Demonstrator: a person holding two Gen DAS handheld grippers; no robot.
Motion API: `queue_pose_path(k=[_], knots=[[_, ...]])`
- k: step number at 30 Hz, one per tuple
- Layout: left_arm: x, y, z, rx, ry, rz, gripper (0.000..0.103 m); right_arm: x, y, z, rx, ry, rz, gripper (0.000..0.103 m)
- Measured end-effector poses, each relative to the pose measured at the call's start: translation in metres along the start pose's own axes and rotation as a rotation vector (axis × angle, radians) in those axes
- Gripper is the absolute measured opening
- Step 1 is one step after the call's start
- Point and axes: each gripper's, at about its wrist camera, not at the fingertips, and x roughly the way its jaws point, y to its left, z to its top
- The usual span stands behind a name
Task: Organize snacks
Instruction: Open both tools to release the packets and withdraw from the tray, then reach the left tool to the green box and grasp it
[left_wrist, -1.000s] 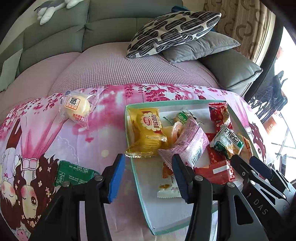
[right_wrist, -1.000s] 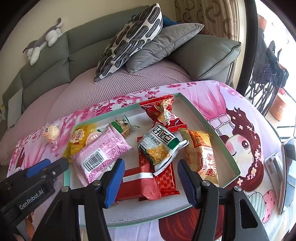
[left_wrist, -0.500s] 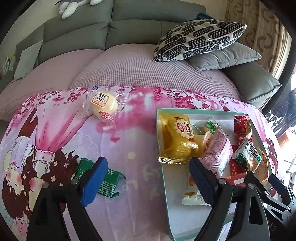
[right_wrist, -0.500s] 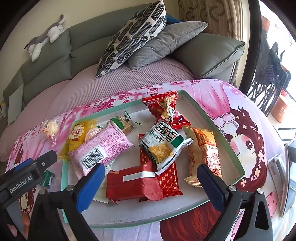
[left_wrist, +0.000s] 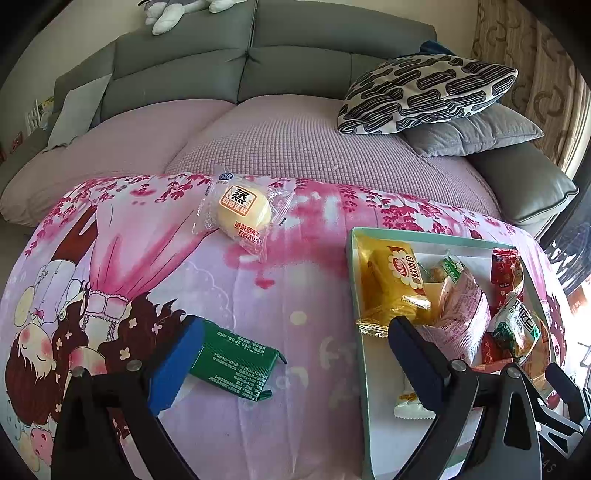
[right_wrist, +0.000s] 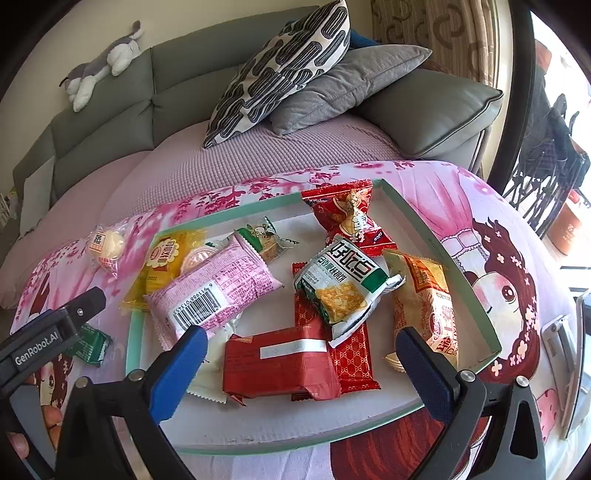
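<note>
While both grippers hang over the cloth-covered table, the scene reads so:

Left gripper (left_wrist: 291, 363): black plastic arms with flat blue rubber pads; its jaws are opening and wide apart, with the right end of the green packet between them but nothing pressed.

Right gripper (right_wrist: 301, 373): same build, jaws opening and spread as far as they go; it hovers above the tray, pads clear of the wrappers below.

Tray: shallow rectangular white tray with a mint-green rim (right_wrist: 439, 251), flat-bottomed, low-walled, resting on the cloth.

In the tray: glossy crinkled film packs, heaped and overlapping — a pink pillow-shaped pack with a barcode (right_wrist: 218, 291), a yellow foil pack (right_wrist: 162, 262), a blocky dark-red wrapped bar (right_wrist: 280, 365), a white-and-green bag with a sawtooth seal (right_wrist: 343, 284), an orange-and-cream bag (right_wrist: 424, 299), and a red twisted-end wrapper (right_wrist: 347, 218).

Outside the tray: a flat rectangular green packet with fine white print (left_wrist: 236, 360) lies on the cloth just beside the left pad; a round pale-yellow bun in clear plastic film (left_wrist: 242, 216) sits farther off, well apart from the tray.

Cloth: smooth pink printed fabric with blossoms and cartoon girls (left_wrist: 295, 266).

Behind: grey padded sofa (left_wrist: 295, 59) under a waffle-textured mauve cover — a black-and-white squiggle-patterned cushion (left_wrist: 424, 92) leans on a plain grey one.
</note>
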Motion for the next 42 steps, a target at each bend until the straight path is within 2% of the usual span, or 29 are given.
queue_pose_path(k=[7, 12, 17, 20, 26, 31, 34, 37, 42], knots=[[-0.006, 0.021, -0.002, -0.036, -0.019, -0.038, 0.100, -0.001, 0.014, 0.001, -0.036, -0.003, 0.013, 0.103], [-0.007, 0.048, -0.007, -0.040, -0.011, 0.020, 0.100, -0.009, 0.033, 0.001, -0.064, -0.027, 0.067, 0.103], [0.000, 0.075, -0.013, -0.063, 0.039, 0.077, 0.100, -0.010, 0.060, -0.001, -0.106, -0.027, 0.131, 0.103], [0.002, 0.083, -0.015, -0.068, 0.052, 0.074, 0.100, -0.007, 0.076, -0.005, -0.134, -0.013, 0.156, 0.103], [0.015, 0.079, -0.019, -0.031, 0.090, 0.041, 0.100, 0.000, 0.095, -0.013, -0.185, 0.012, 0.171, 0.103], [0.030, 0.065, -0.025, 0.013, 0.139, -0.019, 0.100, 0.003, 0.093, -0.013, -0.180, 0.015, 0.153, 0.103], [0.040, 0.061, -0.027, 0.022, 0.163, -0.025, 0.100, 0.004, 0.091, -0.013, -0.179, 0.020, 0.143, 0.103], [0.050, 0.065, -0.028, 0.002, 0.192, -0.006, 0.100, 0.004, 0.091, -0.013, -0.183, 0.020, 0.139, 0.103], [0.050, 0.084, -0.023, -0.075, 0.185, -0.010, 0.100, 0.006, 0.096, -0.014, -0.196, 0.023, 0.136, 0.103]])
